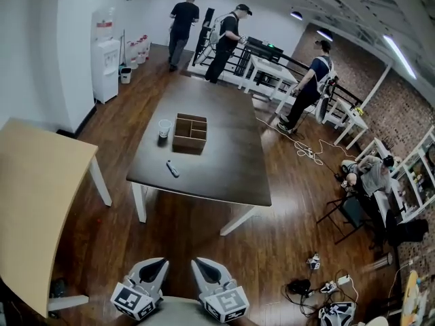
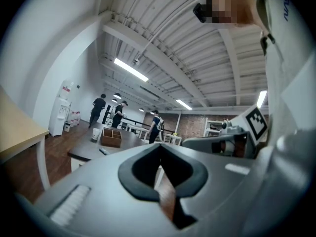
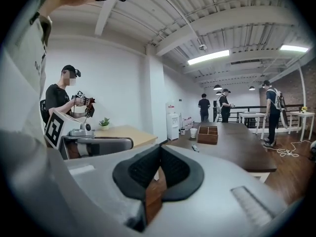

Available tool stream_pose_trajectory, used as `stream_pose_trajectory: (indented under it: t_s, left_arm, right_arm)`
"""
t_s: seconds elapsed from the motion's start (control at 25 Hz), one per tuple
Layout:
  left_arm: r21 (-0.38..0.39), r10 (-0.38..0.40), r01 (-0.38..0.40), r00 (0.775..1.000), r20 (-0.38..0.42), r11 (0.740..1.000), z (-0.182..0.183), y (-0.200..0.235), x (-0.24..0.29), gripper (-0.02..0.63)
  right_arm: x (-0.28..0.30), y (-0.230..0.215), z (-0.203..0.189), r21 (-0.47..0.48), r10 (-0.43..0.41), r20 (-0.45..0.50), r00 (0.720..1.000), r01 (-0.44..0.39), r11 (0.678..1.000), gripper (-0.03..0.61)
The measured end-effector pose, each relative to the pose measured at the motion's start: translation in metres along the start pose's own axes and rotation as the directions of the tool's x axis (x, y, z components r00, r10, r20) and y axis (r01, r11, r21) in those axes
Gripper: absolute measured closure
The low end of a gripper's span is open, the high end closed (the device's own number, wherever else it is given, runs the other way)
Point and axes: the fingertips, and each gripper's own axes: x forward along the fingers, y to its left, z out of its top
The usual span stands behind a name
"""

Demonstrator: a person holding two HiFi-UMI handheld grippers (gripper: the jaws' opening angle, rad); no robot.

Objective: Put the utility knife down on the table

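The utility knife, a small grey-blue bar, lies on the dark table near its front-left edge. It also shows far ahead in the left gripper view as the knife and in the right gripper view as the knife. My left gripper and right gripper sit side by side at the bottom of the head view, well short of the table. Both are shut with nothing between the jaws: left gripper, right gripper.
On the table stand a wooden compartment box and a white cup. A light wooden table is at my left. Several people work at the far railing; one sits at right. Cables lie on the floor at right.
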Motion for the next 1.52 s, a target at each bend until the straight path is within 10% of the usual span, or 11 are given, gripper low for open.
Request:
stream_pose_trajectory:
  t_s: [0.72, 1.52]
  left_arm:
    - [0.078, 0.105, -0.103, 0.994, -0.024, 0.992, -0.032, -0.140, 0.023, 0.612]
    - [0.085, 0.235, -0.234, 0.972, -0.004, 0.968, -0.065, -0.168, -0.002, 0.612]
  right_arm:
    - [-0.129, -0.054, -0.036, -0.009, 0.090, 0.086, 0.992, -0.089, 0.996, 0.577]
    - [-0.165, -0.033, -0.072, -0.060, 0.224, 0.041, 0.974, -0.221, 0.973, 0.580]
